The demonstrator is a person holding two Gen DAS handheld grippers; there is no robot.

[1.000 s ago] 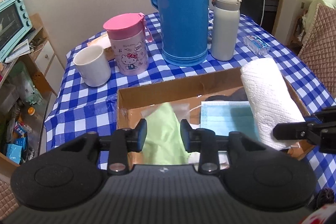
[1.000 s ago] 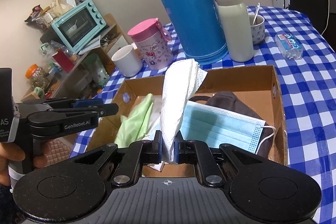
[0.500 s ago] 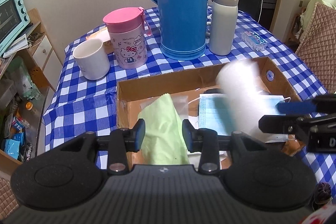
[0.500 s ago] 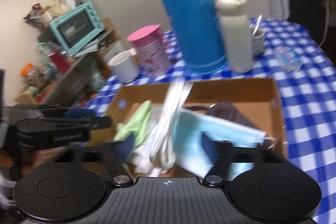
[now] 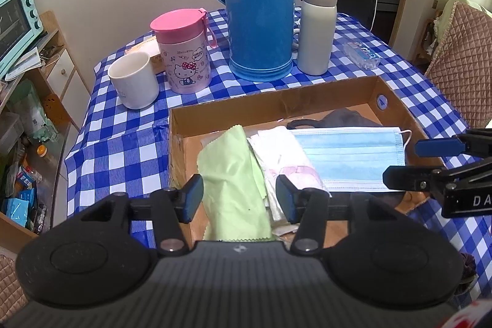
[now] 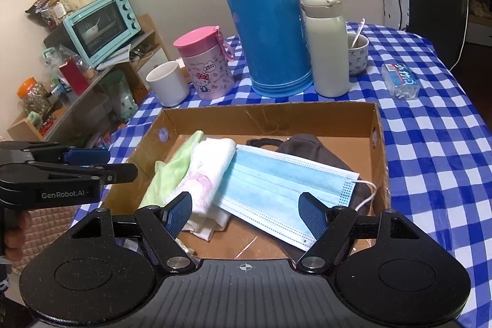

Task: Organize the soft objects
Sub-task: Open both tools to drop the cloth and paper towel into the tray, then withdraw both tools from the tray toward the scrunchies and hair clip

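Note:
A cardboard box on the checked table holds a green cloth, a white paper towel, a blue face mask and a dark cloth. My left gripper is open and empty above the box's near left part; it also shows in the right wrist view. My right gripper is open and empty above the box's near edge; it also shows in the left wrist view.
Behind the box stand a tall blue thermos, a cream bottle, a pink Hello Kitty cup, a white mug and a small clear box. A shelf with a teal oven is left.
My right gripper opened and let go of the white paper towel, which now lies in the box between the green cloth and the mask. My left gripper opened wider.

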